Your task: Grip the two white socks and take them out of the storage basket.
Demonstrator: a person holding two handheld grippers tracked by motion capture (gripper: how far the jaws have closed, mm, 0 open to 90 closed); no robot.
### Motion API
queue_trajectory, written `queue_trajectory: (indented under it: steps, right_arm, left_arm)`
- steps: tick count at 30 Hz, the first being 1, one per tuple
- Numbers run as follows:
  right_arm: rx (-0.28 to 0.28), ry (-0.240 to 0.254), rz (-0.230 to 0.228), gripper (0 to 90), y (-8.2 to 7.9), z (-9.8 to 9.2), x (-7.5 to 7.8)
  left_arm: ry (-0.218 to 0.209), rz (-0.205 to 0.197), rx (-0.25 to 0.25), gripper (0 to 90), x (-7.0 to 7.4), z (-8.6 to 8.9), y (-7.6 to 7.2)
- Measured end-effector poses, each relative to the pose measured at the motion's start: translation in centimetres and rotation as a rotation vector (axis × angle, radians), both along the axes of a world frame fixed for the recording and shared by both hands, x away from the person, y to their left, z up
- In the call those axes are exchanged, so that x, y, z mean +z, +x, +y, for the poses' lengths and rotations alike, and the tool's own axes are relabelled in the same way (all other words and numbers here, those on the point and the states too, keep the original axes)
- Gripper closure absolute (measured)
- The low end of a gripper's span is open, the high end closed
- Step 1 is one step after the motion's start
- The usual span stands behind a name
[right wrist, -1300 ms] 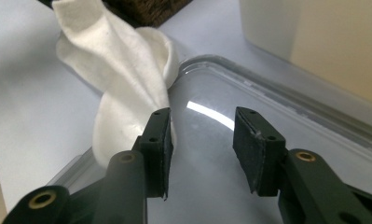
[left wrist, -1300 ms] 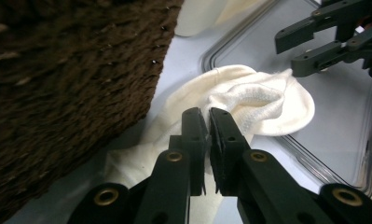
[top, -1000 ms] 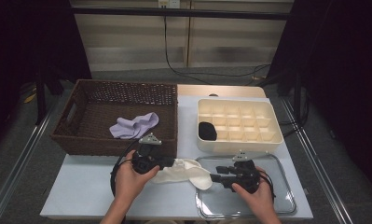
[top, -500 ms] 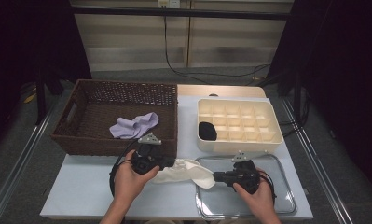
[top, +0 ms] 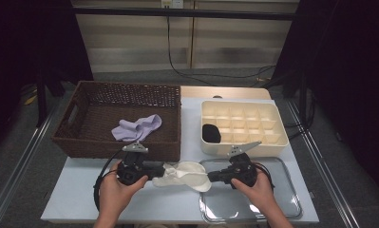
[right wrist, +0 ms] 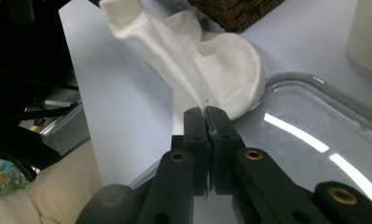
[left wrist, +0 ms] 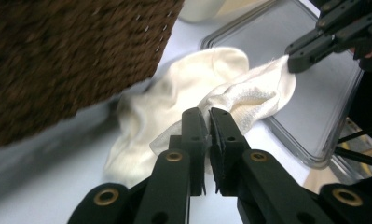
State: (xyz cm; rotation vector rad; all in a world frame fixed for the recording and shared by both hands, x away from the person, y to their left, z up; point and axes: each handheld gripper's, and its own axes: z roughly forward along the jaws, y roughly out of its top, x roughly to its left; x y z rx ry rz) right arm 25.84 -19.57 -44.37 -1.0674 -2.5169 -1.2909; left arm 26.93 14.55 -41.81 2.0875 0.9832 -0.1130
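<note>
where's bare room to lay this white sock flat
Bare: the metal tray right of the sock, and the table left of the left hand. Crowded: the strip under the basket and the divided box.

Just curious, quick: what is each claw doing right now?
Left gripper: shut on the cream sock.
Right gripper: just closed on the sock's other end.

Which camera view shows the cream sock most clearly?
The left gripper view: the cream sock fills the middle, its knit texture sharp, pinched at both ends by the jaws. The right gripper view shows it stretched away from the jaws. The high view shows it small, between both grippers beside the tray.
</note>
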Motion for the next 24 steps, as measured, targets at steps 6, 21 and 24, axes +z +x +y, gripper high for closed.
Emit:
queue_trajectory:
  steps: [6,21,24]
  right_arm:
    - [0.015,0.000,0.049,86.6,1.5,0.8,-0.8]
    - [-0.140,-0.026,-0.009,75.7,2.5,0.2,-2.0]
    - [-0.155,-0.029,-0.028,75.7,2.2,0.1,-1.6]
  left_arm:
    - [0.032,0.029,0.019,84.0,-1.2,0.8,0.3]
    - [0.091,-0.073,0.050,67.2,-2.1,1.0,0.8]
    - [0.078,-0.091,0.054,63.3,-1.9,1.0,0.8]
